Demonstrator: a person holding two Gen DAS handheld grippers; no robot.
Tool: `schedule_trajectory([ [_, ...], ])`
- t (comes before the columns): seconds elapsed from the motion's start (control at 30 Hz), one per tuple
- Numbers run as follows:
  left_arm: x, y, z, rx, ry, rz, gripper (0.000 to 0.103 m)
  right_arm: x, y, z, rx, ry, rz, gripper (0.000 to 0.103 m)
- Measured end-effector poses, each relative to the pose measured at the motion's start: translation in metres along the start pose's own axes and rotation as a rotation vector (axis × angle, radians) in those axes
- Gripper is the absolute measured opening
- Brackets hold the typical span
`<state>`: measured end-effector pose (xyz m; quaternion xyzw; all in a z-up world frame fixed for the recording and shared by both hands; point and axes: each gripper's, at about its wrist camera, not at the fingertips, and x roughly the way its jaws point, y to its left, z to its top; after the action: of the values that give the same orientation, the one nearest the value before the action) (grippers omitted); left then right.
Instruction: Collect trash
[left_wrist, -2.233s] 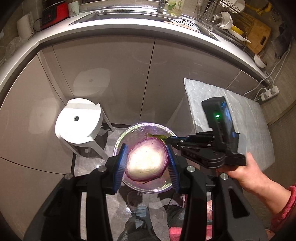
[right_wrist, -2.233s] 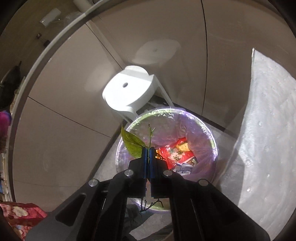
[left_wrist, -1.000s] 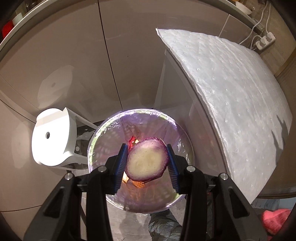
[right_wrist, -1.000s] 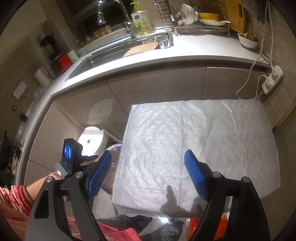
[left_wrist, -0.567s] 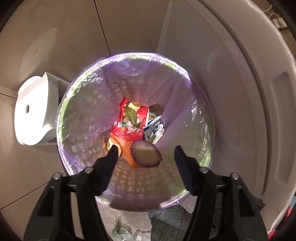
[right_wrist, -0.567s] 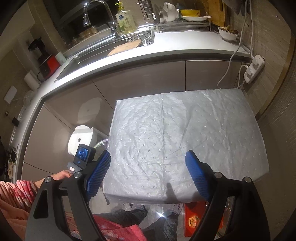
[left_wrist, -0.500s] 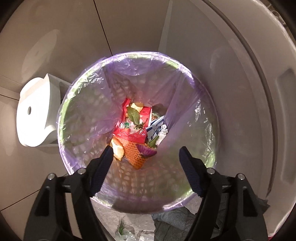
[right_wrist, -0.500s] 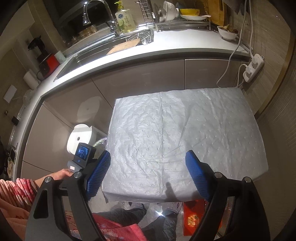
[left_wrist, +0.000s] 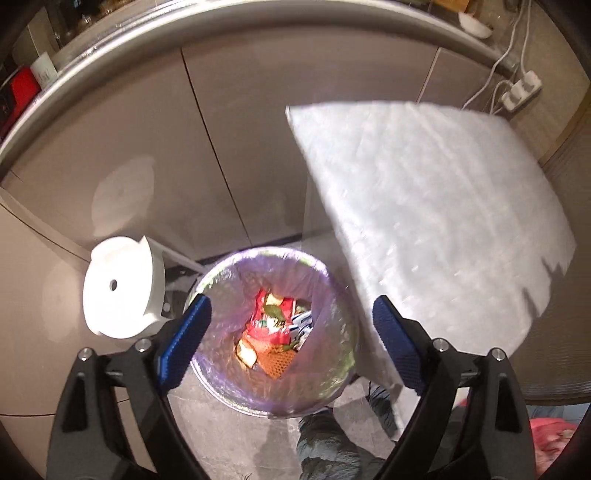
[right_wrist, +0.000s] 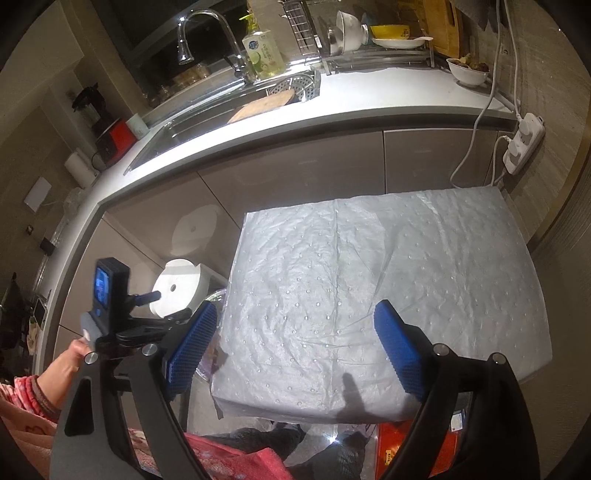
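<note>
Left tongs (left_wrist: 288, 334): jaws spread wide, nothing between the blue pads (left_wrist: 183, 343); just been opening. Positioned above the trash bin (left_wrist: 221, 384), pointing steeply down into it. Bin lined with a pale purple bag (left_wrist: 332, 295), standing on the grey floor just left of the covered counter (left_wrist: 424, 206) and right of a white round stool (left_wrist: 118, 291). Inside the bin, at the bottom: a red wrapper (left_wrist: 271, 317) with a green leaf on it, an orange mesh piece (left_wrist: 277, 360) nearer, a blue-and-white packet (left_wrist: 303, 323) to the right. Purple onion slice not distinguishable among the contents; view blurred.

Right tongs (right_wrist: 295, 349): jaws wide apart, just been opening slightly, empty. Held over the near edge of the counter (right_wrist: 388, 277), its top covered by a white dimpled sheet. Left tongs (right_wrist: 147, 325) visible at lower left in the right wrist view, held by a hand (right_wrist: 68, 363) with a pink patterned sleeve. Beyond, far side: kitchen worktop (right_wrist: 369, 99) with sink, faucet (right_wrist: 192, 33), soap bottle (right_wrist: 262, 55), dish rack. Power strip (right_wrist: 522, 142) hanging on the right wall.
</note>
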<state>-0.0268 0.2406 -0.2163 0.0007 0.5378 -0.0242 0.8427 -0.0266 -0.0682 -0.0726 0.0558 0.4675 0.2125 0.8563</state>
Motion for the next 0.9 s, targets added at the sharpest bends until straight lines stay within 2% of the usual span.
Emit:
schedule_trajectory([
  [0.1, -0.067, -0.026, 0.025, -0.011, -0.089, -0.015, 0.092, -0.011, 0.002, 0.009, -0.040, -0.045, 0.010, 0.090],
  [0.17, -0.103, -0.046, 0.040, -0.007, -0.147, 0.007, 0.095, -0.023, 0.005, 0.014, -0.078, -0.084, -0.006, 0.094],
  [0.3, -0.161, -0.087, 0.067, -0.026, -0.214, 0.019, 0.095, -0.053, 0.009, 0.025, -0.160, -0.176, -0.086, 0.101],
  [0.4, -0.195, -0.121, 0.084, -0.029, -0.261, 0.022, 0.095, -0.080, 0.004, 0.033, -0.187, -0.245, -0.157, 0.101],
  [0.57, -0.241, -0.166, 0.103, -0.070, -0.373, 0.074, 0.095, -0.132, -0.011, 0.046, -0.219, -0.370, -0.220, 0.101],
  [0.67, -0.258, -0.185, 0.108, -0.115, -0.407, 0.122, 0.095, -0.156, -0.018, 0.051, -0.249, -0.420, -0.254, 0.101],
  [0.83, -0.280, -0.199, 0.104, -0.154, -0.413, 0.048, 0.095, -0.177, -0.014, 0.046, -0.303, -0.467, -0.287, 0.101],
  [0.9, -0.288, -0.203, 0.098, -0.157, -0.441, 0.052, 0.095, -0.180, -0.011, 0.040, -0.298, -0.467, -0.274, 0.101],
])
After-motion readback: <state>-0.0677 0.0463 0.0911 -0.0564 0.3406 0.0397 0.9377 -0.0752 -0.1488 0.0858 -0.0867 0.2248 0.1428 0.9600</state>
